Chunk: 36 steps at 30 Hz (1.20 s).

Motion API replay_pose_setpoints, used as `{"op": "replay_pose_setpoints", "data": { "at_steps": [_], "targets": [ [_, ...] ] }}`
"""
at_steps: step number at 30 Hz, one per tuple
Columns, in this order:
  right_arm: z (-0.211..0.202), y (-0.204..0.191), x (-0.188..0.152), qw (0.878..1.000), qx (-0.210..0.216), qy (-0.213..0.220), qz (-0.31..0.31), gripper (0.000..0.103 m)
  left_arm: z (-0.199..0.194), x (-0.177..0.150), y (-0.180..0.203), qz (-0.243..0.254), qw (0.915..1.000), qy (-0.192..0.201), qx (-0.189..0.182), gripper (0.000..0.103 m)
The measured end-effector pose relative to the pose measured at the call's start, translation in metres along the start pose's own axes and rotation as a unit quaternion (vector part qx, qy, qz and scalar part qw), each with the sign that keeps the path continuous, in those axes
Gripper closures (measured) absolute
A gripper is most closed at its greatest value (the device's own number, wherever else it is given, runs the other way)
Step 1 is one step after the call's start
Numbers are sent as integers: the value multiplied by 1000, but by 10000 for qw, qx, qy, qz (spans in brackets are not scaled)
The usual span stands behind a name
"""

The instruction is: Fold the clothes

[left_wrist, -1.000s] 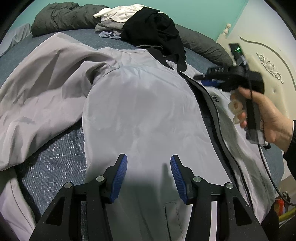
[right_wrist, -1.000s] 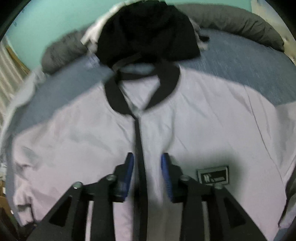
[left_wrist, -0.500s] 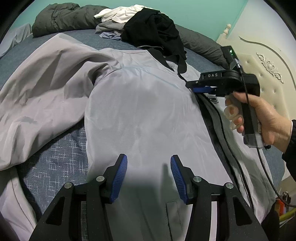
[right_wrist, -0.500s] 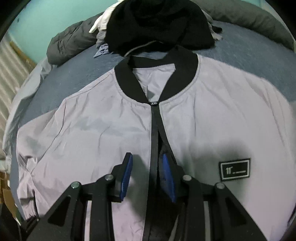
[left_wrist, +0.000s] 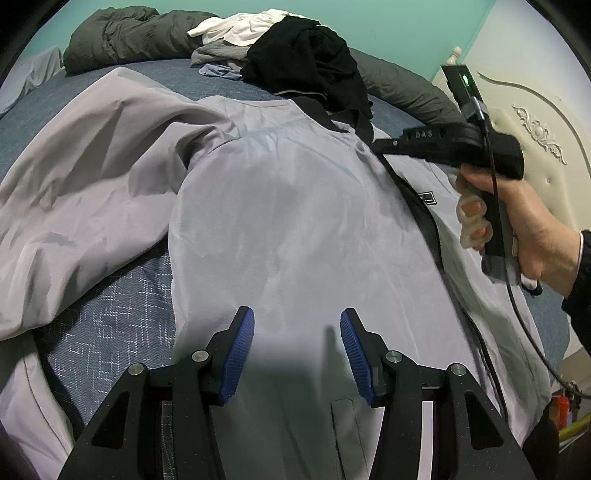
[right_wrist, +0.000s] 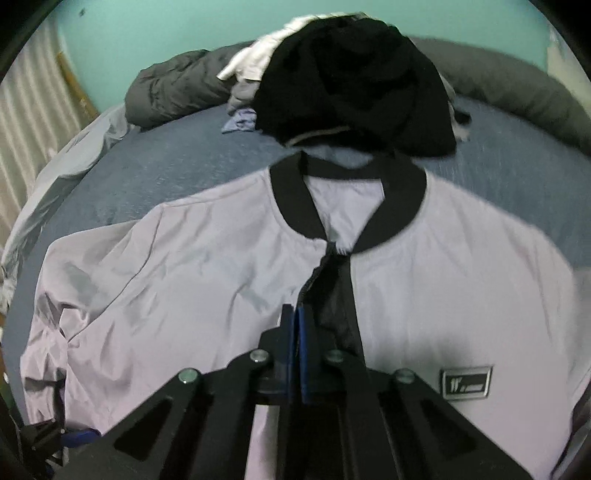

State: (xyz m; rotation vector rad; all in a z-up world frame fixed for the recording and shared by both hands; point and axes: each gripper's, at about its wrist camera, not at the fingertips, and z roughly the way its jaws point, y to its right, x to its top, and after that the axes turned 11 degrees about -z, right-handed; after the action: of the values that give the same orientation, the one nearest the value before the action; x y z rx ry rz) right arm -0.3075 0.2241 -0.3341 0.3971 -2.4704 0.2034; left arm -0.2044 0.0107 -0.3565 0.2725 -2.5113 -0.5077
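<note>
A light grey bomber jacket (left_wrist: 295,229) with a black collar (right_wrist: 291,206) and black zipper lies front up on the blue bed; it also shows in the right wrist view (right_wrist: 184,280). My left gripper (left_wrist: 297,332) is open and empty just above the jacket's lower left panel. My right gripper (right_wrist: 295,317) is shut on the left front edge of the jacket at the zipper (right_wrist: 332,295), below the collar, and the edge is lifted a little. The right gripper also shows in the left wrist view (left_wrist: 384,146), held by a hand over the chest.
A pile of black, white and grey clothes (left_wrist: 295,55) lies beyond the collar, with a dark grey duvet (left_wrist: 122,33) along the wall. A cream headboard (left_wrist: 535,122) stands at right. The left sleeve (left_wrist: 74,177) spreads over the blue bedspread (left_wrist: 110,325).
My right gripper has closed its jaws on the jacket's front edge by the zipper and the opening has parted slightly. My left gripper has stayed still and open.
</note>
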Motion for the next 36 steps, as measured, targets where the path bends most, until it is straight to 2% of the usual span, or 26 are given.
{"op": "replay_pose_setpoints", "data": {
  "at_steps": [4, 8, 10, 12, 16, 19, 24, 27, 31, 36],
  "targets": [
    [3, 1, 8, 9992, -393, -14, -66, 101, 2, 2, 1, -5, 10000, 0, 6, 50],
    [18, 14, 10, 9976, -631, -281, 65, 101, 6, 2, 2, -39, 10000, -22, 5, 50],
    [29, 19, 8, 9969, -569, -532, 139, 101, 11, 2, 2, -63, 9999, -92, 44, 50],
    [34, 22, 6, 9968, -322, -695, 248, 101, 15, 3, 2, -94, 9998, -138, 52, 50],
    [4, 41, 9, 9973, -423, -194, 568, 100, 16, 4, 1, -111, 9998, -166, 32, 50],
    [-11, 49, 2, 9972, -351, -318, 572, 94, 16, 4, 1, -93, 9998, -172, 37, 50],
    [-28, 48, -29, 9970, -187, -627, 409, 94, 15, 3, 2, -82, 9998, -164, 31, 50],
    [-21, 41, -56, 9944, -4, -908, 545, 94, 15, 3, 2, -84, 9998, -159, 33, 50],
    [-6, 26, -74, 9926, 109, -1123, 453, 94, 16, 3, 2, -92, 9998, -159, 37, 50],
    [11, 16, -68, 9931, -90, -1123, 325, 94, 15, 3, 2, -97, 9998, -164, 32, 50]
  ]
}}
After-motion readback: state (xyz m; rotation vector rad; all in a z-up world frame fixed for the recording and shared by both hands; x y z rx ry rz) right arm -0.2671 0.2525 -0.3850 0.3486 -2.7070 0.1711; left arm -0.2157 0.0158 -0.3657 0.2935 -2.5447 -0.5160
